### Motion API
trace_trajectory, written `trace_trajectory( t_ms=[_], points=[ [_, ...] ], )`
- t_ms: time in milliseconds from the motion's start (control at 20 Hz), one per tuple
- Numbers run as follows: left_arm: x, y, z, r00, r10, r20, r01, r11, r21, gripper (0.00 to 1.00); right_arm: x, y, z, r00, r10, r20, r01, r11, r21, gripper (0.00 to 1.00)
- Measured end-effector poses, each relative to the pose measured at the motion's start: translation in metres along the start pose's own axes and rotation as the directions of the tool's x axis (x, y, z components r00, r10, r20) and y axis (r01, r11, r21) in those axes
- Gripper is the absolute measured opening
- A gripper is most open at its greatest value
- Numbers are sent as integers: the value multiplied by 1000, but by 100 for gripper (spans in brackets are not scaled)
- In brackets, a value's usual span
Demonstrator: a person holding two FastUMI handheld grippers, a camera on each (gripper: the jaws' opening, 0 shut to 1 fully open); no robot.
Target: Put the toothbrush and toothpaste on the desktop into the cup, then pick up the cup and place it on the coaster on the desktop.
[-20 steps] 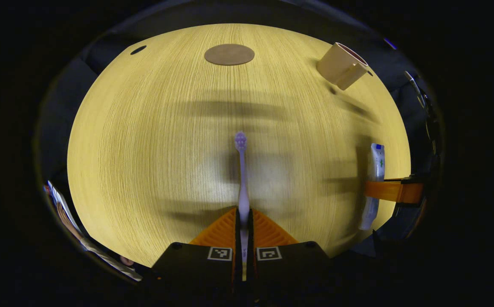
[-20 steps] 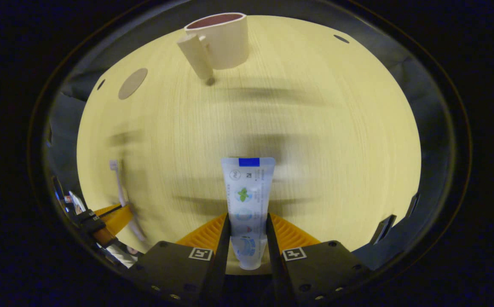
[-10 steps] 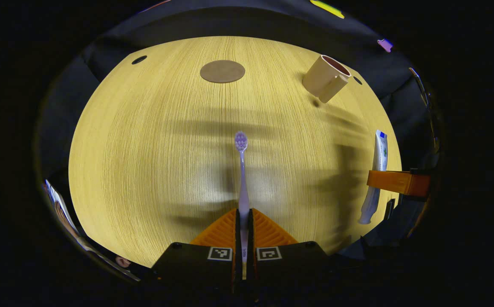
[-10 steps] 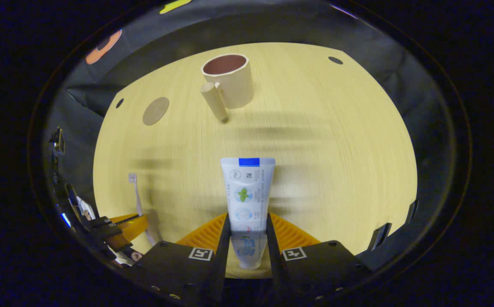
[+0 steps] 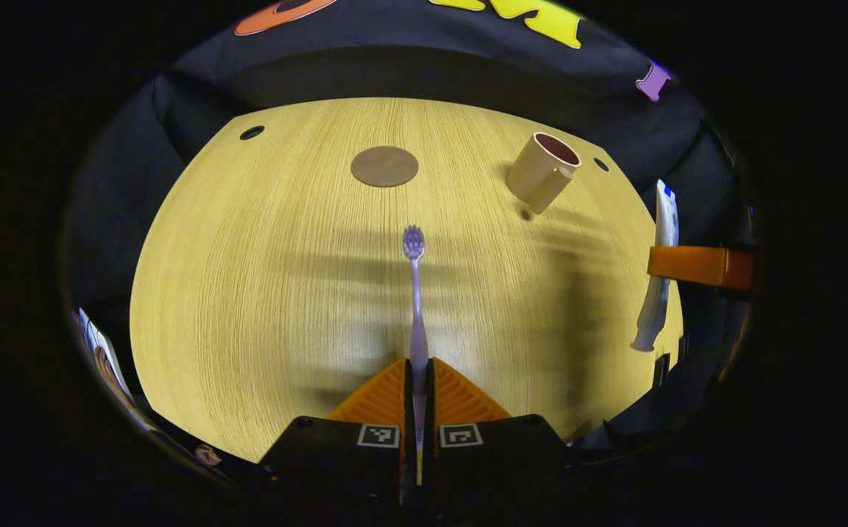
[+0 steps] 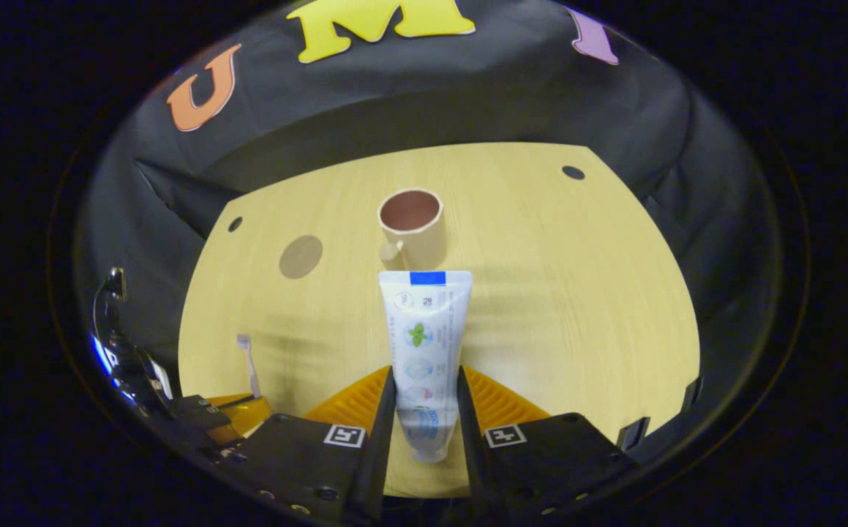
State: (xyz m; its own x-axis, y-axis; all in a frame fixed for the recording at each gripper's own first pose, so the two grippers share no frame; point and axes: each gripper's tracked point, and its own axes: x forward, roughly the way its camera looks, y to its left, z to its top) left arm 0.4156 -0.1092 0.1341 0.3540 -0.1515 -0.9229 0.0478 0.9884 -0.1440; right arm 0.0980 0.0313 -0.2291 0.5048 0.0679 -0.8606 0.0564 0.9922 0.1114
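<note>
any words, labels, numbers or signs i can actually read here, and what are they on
No text here can be quoted.
Toothpaste tube, held in the right gripper: small print, round logos and a green leaf sign; too small to read.
Toothbrush, held in the left gripper: no lettering legible.
Square black-and-white markers on the grippers: patterns, not words.
Cup and coaster: plain.

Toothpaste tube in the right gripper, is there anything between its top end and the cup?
No. In the right gripper view the toothpaste held by the right gripper points at the cup, with bare desktop between.
</note>
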Motion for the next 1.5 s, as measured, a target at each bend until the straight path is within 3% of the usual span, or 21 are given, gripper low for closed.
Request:
trace_trajectory(
  t_ms=[50, 550, 600, 650, 1150, 1300, 1350, 1500],
  points=[
    [-64, 16, -4, 1000, 2, 13, -2, 1000, 4, 6, -3, -1, 9, 1000, 1, 28, -1, 1000, -8, 43],
    [-75, 16, 15, 994, 33, 107, -32, 999, -10, 6, -3, 19, 104, 971, 23, 238, -8, 998, -65, 43],
    [-75, 16, 16, 993, 37, 113, -36, 999, -10, 10, -4, 21, 113, 965, 28, 262, -7, 997, -79, 43],
    [-76, 18, 17, 992, 42, 119, -42, 999, -9, 6, -5, 24, 119, 958, 34, 286, -9, 996, -90, 43],
    [-76, 20, 29, 987, 56, 152, -52, 998, -26, 6, 24, 46, 191, 877, 72, 474, -11, 991, -130, 43],
    [-80, 19, 32, 984, 64, 166, -60, 998, -26, 2, 41, 45, 200, 860, 66, 506, -9, 993, -114, 43],
    [-84, 18, 33, 983, 67, 169, -64, 998, -23, 6, 49, 46, 201, 855, 69, 514, -11, 993, -114, 43],
    [-85, 18, 33, 983, 74, 167, -71, 997, -23, 6, 67, 46, 205, 831, 68, 551, 17, 989, -147, 43]
  ],
)
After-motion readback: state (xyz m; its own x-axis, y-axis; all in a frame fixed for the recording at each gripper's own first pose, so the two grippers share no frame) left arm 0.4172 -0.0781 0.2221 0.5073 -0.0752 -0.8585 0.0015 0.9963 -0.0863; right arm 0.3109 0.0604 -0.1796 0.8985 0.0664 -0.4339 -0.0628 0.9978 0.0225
